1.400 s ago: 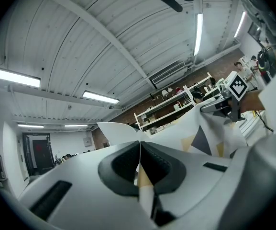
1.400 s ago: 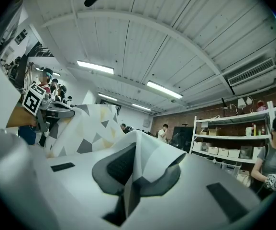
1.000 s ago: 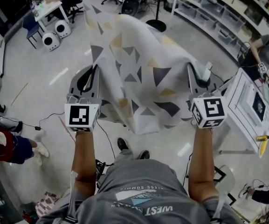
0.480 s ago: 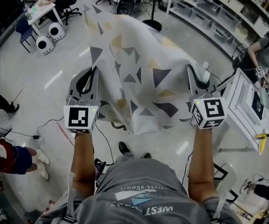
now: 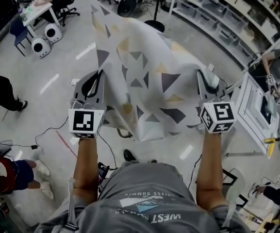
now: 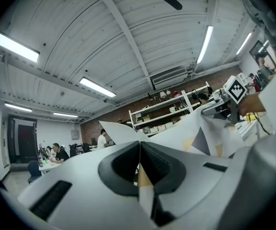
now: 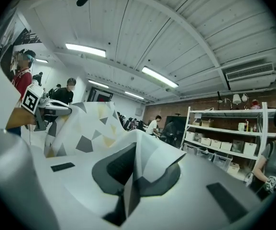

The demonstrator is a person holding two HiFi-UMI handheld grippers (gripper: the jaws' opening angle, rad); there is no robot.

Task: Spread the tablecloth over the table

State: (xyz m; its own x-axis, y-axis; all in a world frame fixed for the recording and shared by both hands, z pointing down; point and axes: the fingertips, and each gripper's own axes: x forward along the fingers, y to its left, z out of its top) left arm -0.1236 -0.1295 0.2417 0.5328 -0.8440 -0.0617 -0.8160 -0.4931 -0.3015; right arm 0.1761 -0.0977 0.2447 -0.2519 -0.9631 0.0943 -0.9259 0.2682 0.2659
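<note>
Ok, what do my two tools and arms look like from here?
The left tool and right tool have pale grey shells with dark pads. Each carries a white cube printed with black square markers. The arms are bare below a short-sleeved grey T-shirt.

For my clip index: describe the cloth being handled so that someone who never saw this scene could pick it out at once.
In the head view, look over the grey floor, just ahead of the person. Between the left claw and the right claw, each shut on an edge, the tablecloth is held up. It alone is white with scattered grey and yellow triangles.
</note>
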